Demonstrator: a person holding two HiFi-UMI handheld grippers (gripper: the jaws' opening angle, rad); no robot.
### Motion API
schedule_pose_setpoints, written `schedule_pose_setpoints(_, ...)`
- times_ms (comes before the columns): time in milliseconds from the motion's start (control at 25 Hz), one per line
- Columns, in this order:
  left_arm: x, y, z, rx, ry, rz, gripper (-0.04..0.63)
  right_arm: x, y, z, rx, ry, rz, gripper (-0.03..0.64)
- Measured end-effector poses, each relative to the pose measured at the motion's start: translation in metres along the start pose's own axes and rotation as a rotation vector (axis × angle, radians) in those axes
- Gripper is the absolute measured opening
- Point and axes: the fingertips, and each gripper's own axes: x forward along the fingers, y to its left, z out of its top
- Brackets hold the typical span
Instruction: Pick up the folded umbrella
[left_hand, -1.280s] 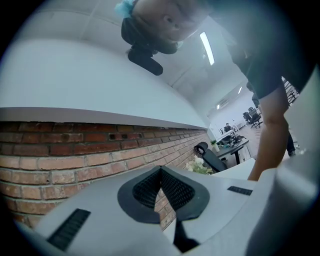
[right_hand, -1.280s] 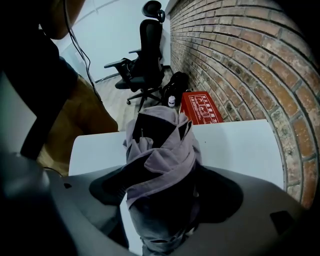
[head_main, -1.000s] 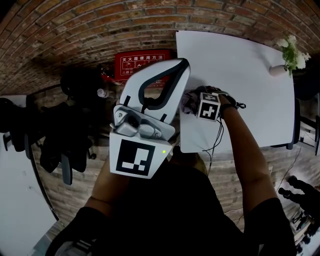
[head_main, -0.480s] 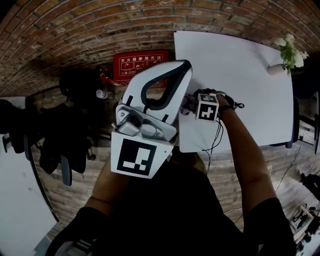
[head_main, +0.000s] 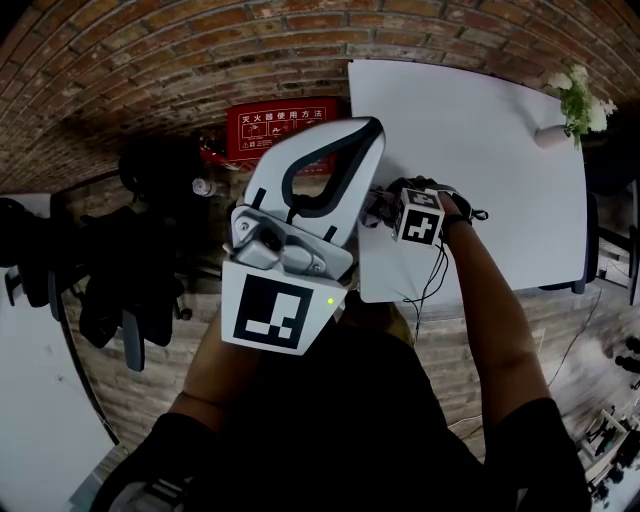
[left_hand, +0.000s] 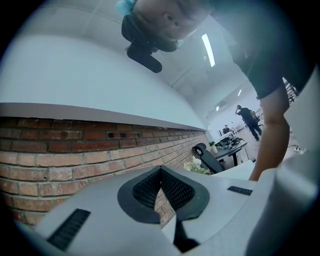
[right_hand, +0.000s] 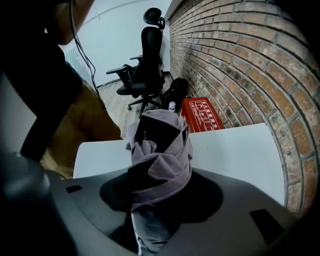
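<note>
The folded umbrella (right_hand: 161, 155), a bundle of grey-lilac and black fabric, lies at the near left corner of the white table (right_hand: 235, 150). My right gripper (right_hand: 160, 189) points steeply down on it. Its jaws have just been closing, and the pads now press the umbrella from both sides. In the head view the umbrella (head_main: 374, 208) shows only as a dark bunch left of the right gripper (head_main: 393, 208), under the marker cube. My left gripper (head_main: 368, 130) is held up off the table with its tips together and nothing between them. It points at the brick wall in its own view, left gripper (left_hand: 161, 171).
A vase of white flowers (head_main: 572, 105) stands at the table's far right corner. A red box with white print (head_main: 283, 128) sits on the floor by the brick wall (head_main: 150, 60). Black office chairs (right_hand: 145, 65) stand beyond the table, more chairs (head_main: 120, 270) at the left.
The right gripper's marker cube has shifted very slightly over the umbrella. The left gripper has held still.
</note>
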Motion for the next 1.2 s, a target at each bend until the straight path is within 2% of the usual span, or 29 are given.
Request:
schedule_pose_setpoints(360,0.004,-0.005,0.000,-0.006,-0.004,-0.021,0.009,-0.028,-0.006,0.019,0.150,-0.171,-0.073,0.235)
schedule_pose_setpoints(600,0.009,-0.006,0.001,0.000,-0.005,-0.040,0.009,-0.055,-0.013,0.028,0.241,-0.283,-0.164,0.235)
schedule_pose_setpoints(920,0.015,-0.009,0.001,0.021,-0.006,-0.069,0.009,-0.107,-0.027,0.036,0.350,-0.419,-0.339,0.235)
schedule_pose_setpoints(1200,0.023,-0.016,0.005,0.031,-0.017,-0.101,0.009,-0.170,-0.044,0.046,0.390,-0.525,-0.529,0.235)
